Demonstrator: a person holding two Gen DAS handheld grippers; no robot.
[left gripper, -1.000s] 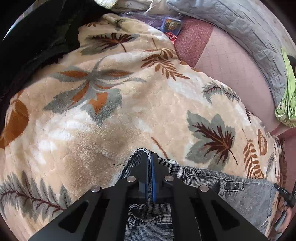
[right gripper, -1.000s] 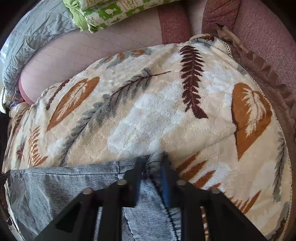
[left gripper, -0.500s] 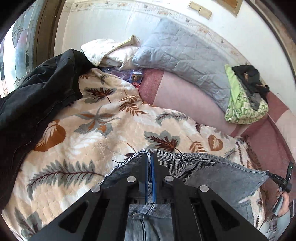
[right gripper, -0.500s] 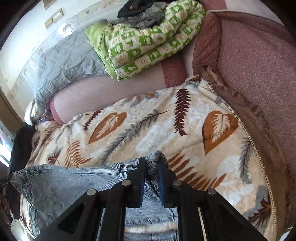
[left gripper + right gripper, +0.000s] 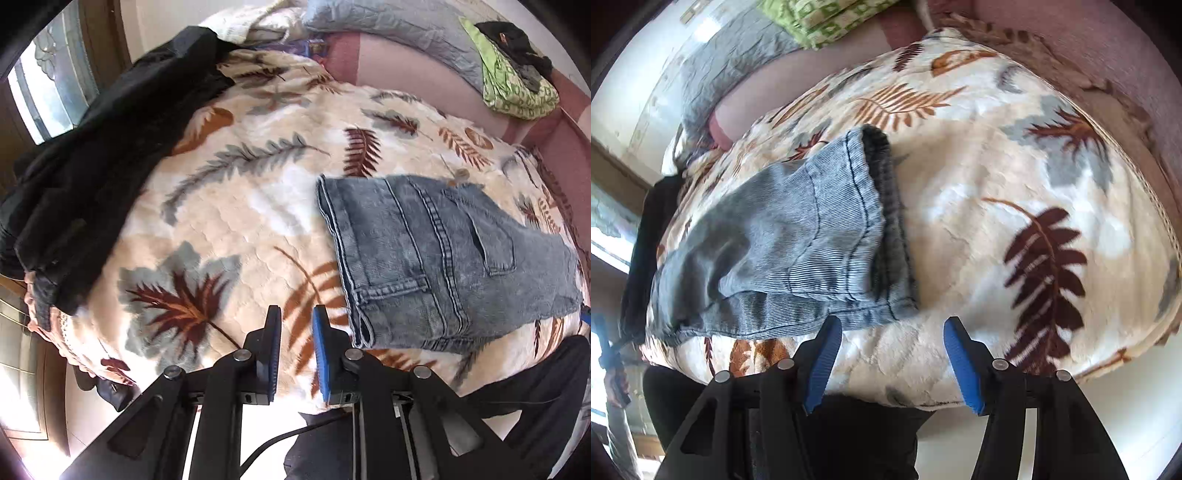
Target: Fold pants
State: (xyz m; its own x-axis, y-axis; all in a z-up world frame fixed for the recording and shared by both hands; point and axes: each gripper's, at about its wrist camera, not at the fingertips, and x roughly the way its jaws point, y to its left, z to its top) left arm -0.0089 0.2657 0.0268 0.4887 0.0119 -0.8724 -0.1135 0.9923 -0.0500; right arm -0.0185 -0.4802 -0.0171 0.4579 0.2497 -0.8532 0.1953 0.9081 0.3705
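The blue denim pants (image 5: 436, 258) lie folded into a flat bundle on the leaf-print blanket (image 5: 229, 206), right of centre in the left wrist view. They also show in the right wrist view (image 5: 798, 243), left of centre. My left gripper (image 5: 295, 317) is open and empty, pulled back near the blanket's front edge, just left of the pants' near corner. My right gripper (image 5: 892, 325) is wide open and empty, just in front of the pants' near right corner.
A black jacket (image 5: 99, 155) lies along the blanket's left side. A grey pillow (image 5: 388, 26) and a green patterned bundle (image 5: 517, 85) sit at the back on the pink sofa (image 5: 399, 66). The sofa's armrest (image 5: 1108, 48) rises at right.
Both grippers were shut on the pants' edge, lifted it, then let go and drew back toward the blanket's front edge. The pants now lie folded flat.
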